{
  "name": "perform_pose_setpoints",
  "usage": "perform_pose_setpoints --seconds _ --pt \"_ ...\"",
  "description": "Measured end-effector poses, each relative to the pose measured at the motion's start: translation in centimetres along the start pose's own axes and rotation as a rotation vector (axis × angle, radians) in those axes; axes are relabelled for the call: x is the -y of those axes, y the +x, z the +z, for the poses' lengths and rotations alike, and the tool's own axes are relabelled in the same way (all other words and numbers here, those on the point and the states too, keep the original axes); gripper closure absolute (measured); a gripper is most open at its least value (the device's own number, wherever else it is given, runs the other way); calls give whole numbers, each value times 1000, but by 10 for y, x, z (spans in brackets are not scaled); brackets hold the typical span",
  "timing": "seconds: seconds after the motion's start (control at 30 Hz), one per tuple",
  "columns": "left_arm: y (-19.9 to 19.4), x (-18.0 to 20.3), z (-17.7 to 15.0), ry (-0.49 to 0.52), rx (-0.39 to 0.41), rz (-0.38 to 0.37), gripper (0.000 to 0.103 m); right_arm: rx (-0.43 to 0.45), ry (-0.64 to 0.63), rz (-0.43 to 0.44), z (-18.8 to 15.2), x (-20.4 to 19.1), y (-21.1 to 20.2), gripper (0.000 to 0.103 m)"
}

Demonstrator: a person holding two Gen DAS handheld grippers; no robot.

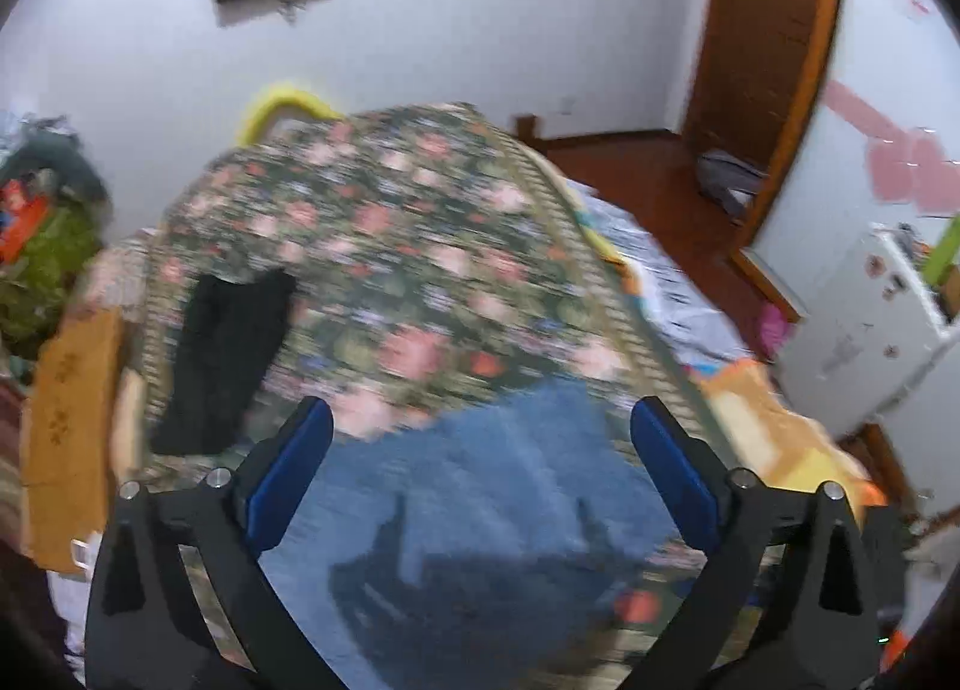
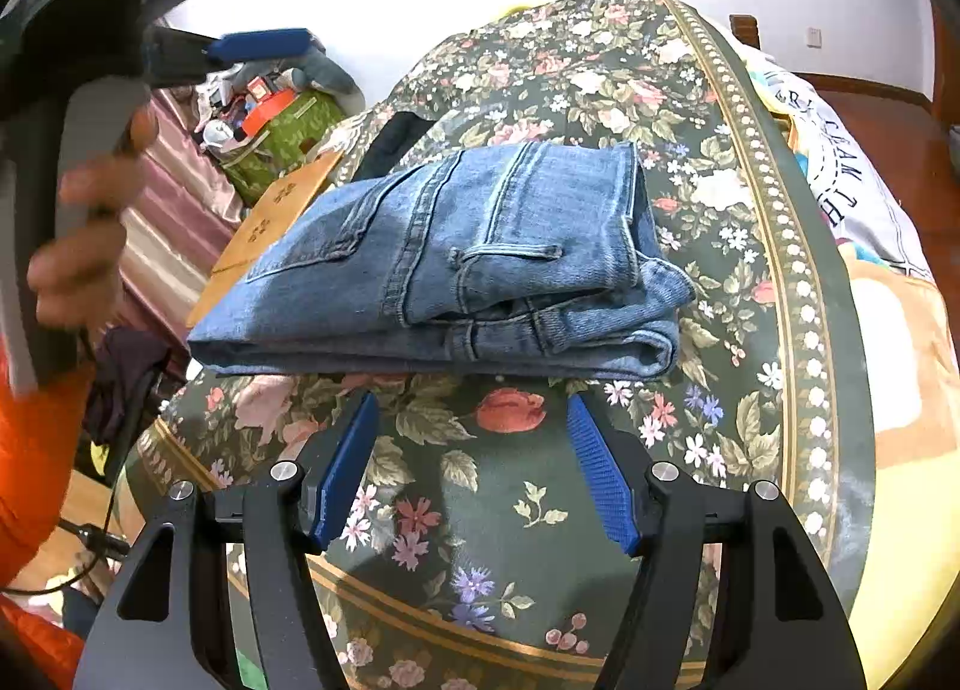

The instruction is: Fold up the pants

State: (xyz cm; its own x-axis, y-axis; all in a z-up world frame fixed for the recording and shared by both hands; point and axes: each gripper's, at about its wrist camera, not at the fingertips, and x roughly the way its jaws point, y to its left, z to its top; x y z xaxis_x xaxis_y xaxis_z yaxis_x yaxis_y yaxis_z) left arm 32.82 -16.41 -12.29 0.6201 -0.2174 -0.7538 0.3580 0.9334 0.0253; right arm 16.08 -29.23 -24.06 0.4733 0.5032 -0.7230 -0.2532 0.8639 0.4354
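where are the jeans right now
The jeans lie folded on the floral blanket, just ahead of the open right gripper in the right wrist view, a black garment behind them.

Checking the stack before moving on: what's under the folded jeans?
The jeans lie on the floral blanket. A black garment shows behind them; anything beneath the denim is covered.

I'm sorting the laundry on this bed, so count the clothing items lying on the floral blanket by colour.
Blue: 1, the folded jeans
Black: 1, the dark garment beyond them
Total: 2 on the floral blanket
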Motion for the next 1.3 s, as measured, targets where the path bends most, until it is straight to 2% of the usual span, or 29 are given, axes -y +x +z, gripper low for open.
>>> perform_pose_setpoints --seconds 0.1,0.17,0.27,0.4,0.43,0.47,0.5,0.53,0.6,0.77,1.0,1.1,1.2,1.3 --pt "17 -37 3 26 -15 134 2 -11 4 9 1 -3 5 40" --pt "39 -62 1 47 -61 200 2 -17 -4 10 3 -7 8 40" --pt "78 -94 -8 72 -161 246 2 -26 -22 9 6 -15 13 40" --pt "135 -123 -38 115 -335 293 2 -40 -27 1 9 -20 20 40" --pt "151 -127 -54 163 -367 379 2 -43 -26 -1 10 -20 21 40" --pt "156 -130 -64 183 -368 392 1 -47 -25 -4 9 -21 23 40" --pt "156 -134 -72 171 -353 373 0 -49 -23 -7 10 -21 23 40" --pt "151 -145 -78 107 -338 342 1 -51 -20 -10 10 -21 24 40" --pt "144 -160 -87 31 -355 311 1 -54 -18 -18 10 -21 24 40" --pt "102 -181 -119 -27 -333 261 0 -38 -17 -41 12 -20 15 40" --pt "32 -166 -161 6 -295 258 0 9 -25 -59 12 -27 -3 40" --pt "9 -154 -178 10 -294 229 1 22 -31 -49 11 -34 -8 40" --pt "0 -147 -193 -13 -315 188 8 28 -39 -33 9 -43 -10 40" --pt "-13 -135 -204 14 -296 197 16 35 -58 -19 5 -55 -13 40"
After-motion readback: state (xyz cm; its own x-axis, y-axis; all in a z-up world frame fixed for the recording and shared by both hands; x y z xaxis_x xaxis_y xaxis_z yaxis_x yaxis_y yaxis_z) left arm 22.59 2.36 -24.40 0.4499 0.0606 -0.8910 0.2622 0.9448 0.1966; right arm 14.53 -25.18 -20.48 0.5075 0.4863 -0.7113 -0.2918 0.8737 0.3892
